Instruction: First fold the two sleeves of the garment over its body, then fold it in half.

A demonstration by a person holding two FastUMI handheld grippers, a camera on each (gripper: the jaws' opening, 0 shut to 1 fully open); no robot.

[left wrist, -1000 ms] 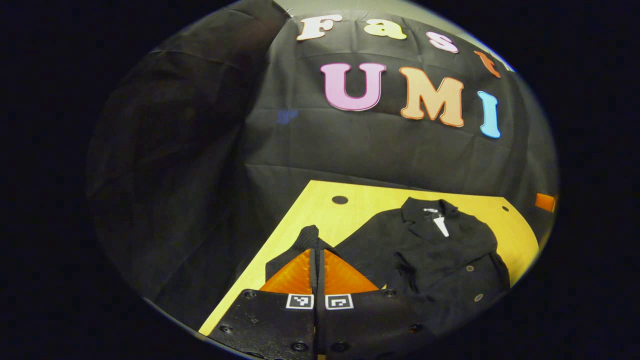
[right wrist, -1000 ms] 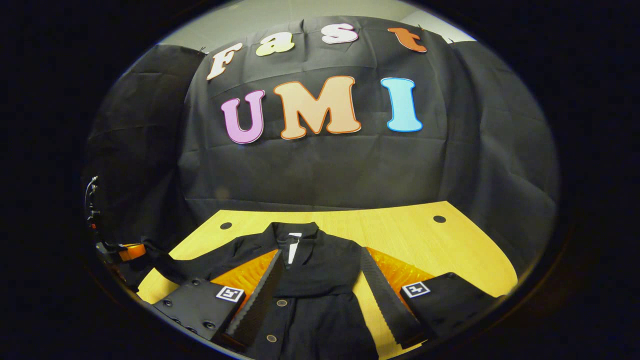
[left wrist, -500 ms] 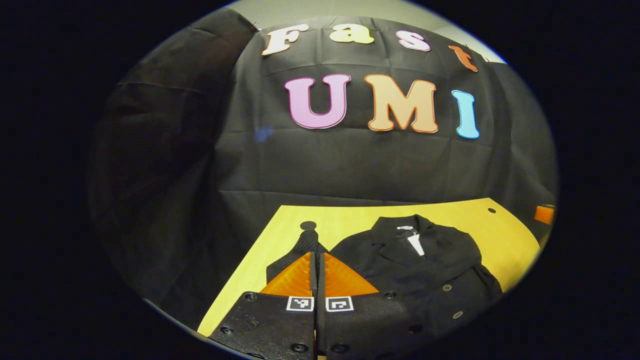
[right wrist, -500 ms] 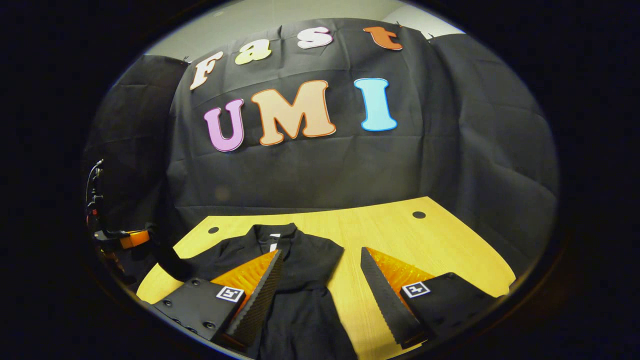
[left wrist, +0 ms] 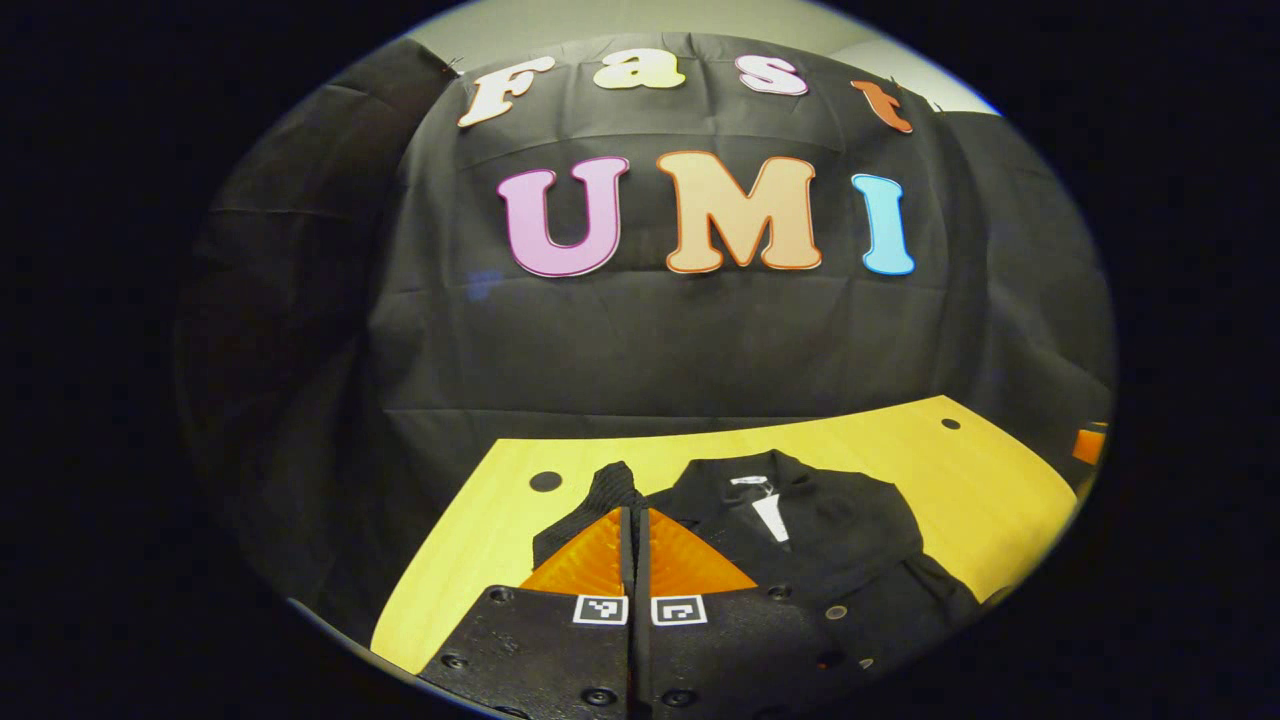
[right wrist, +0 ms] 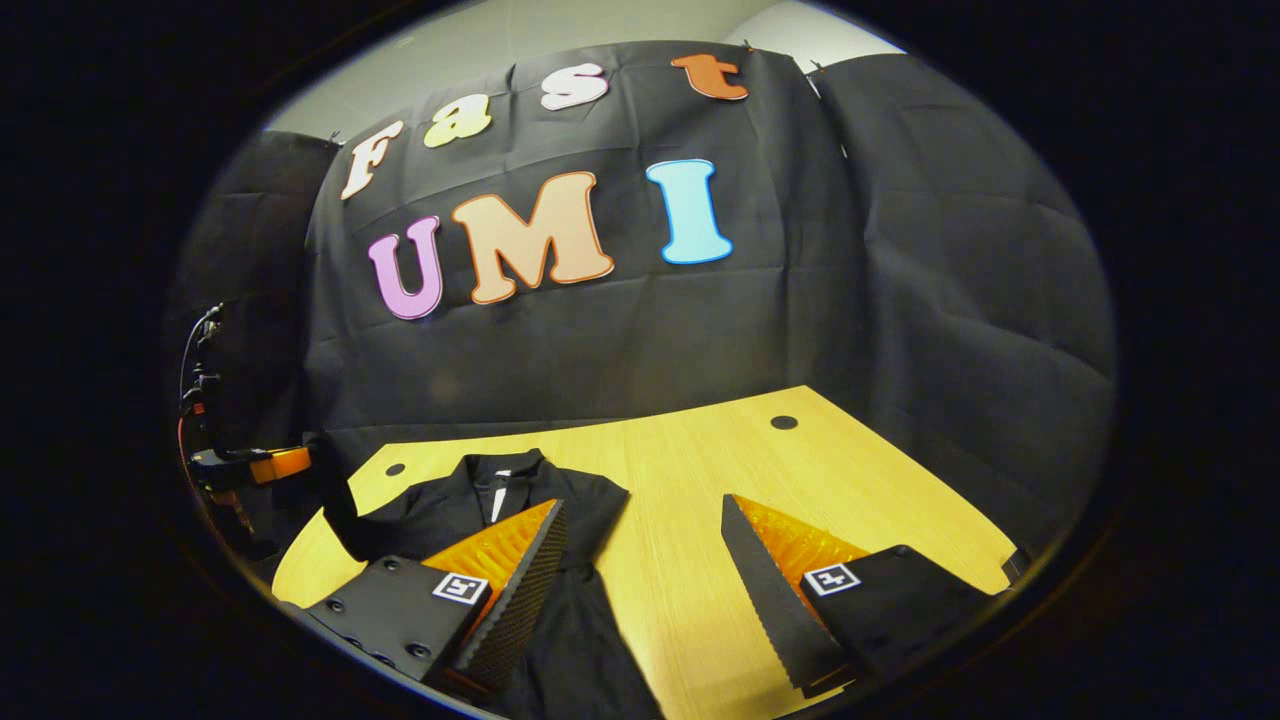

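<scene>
A black buttoned jacket [left wrist: 830, 535] lies face up on the yellow wooden table [left wrist: 470, 545], collar toward the wall. My left gripper [left wrist: 633, 510] is shut on the jacket's sleeve [left wrist: 608, 488], whose cloth sticks up past the fingertips, just left of the collar. In the right gripper view the jacket [right wrist: 470, 505] lies at lower left, and the held sleeve [right wrist: 335, 510] rises off the table toward the left gripper [right wrist: 255, 465]. My right gripper [right wrist: 642, 503] is open above the bare table beside the jacket's edge; its left finger [right wrist: 520, 570] overlaps the cloth in the picture.
Black cloth walls stand close behind the table and on both sides. Round holes [right wrist: 784, 422] mark the table's far corners. Bare wood [right wrist: 800, 480] spreads to the right of the jacket. A bit of the right gripper [left wrist: 1088, 445] shows at the far right edge.
The left gripper has carried the sleeve rightward, nearer the jacket's collar. The right gripper has shifted right, from over the jacket's body to over bare table.
</scene>
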